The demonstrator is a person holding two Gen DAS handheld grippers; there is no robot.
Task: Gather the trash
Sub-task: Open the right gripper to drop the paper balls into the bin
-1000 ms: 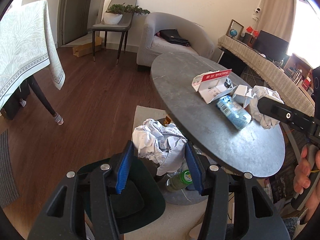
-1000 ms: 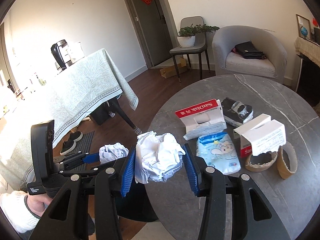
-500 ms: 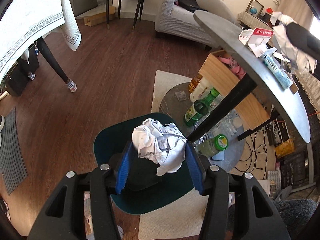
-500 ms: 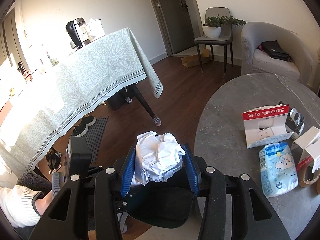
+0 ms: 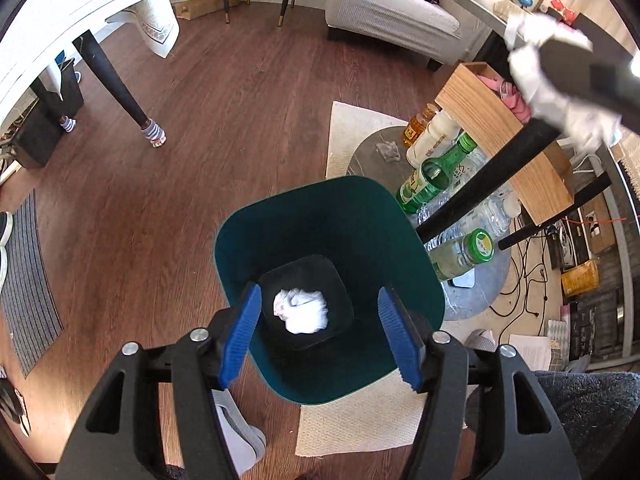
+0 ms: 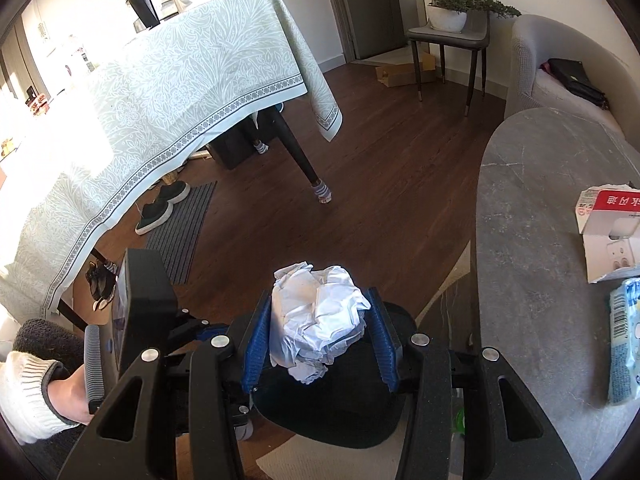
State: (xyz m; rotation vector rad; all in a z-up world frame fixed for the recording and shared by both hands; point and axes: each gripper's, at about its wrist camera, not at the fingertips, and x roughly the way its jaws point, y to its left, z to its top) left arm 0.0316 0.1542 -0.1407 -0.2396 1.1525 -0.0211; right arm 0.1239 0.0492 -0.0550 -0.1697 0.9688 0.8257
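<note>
Wood floor [image 5: 248, 128], living room, pale rug [image 5: 360, 424] under the bin. Left wrist view looks straight down into a dark green bin [image 5: 328, 208] standing on floor and rug edge.

Left claw [image 5: 322, 334]: blue pads spread wide, nothing between them, hanging over the bin mouth. One crumpled white paper ball [image 5: 301, 311] lies on the bin's black bottom, well below the pads and not touching them.

Right claw [image 6: 320, 338]: closed on a second crumpled paper wad [image 6: 316, 324], blue pads pressing it from both sides, paper bulging above and below the pads. In the right wrist view it sits over the bin [image 6: 332, 416], beside the edge of the grey stone worktop [image 6: 532, 240]. In the left wrist view the same wad [image 5: 560, 92] shows at upper right, higher than the bin.

On the worktop: a red-and-white carton [image 6: 610, 232], opened, and a light blue tissue pack [image 6: 624, 340] just beside it, near the right edge of the frame.

Under the worktop: a green glass bottle [image 5: 436, 176], a clear bottle with a green cap [image 5: 464, 252], a wooden box [image 5: 504, 136], all just beside the bin.

Background: a table with a pale patterned cloth [image 6: 160, 92], a grey armchair [image 6: 568, 68], a chair with a potted plant [image 6: 452, 12]. The left claw's body and the hand holding it [image 6: 76, 396] are visible at the lower left of the right wrist view.
</note>
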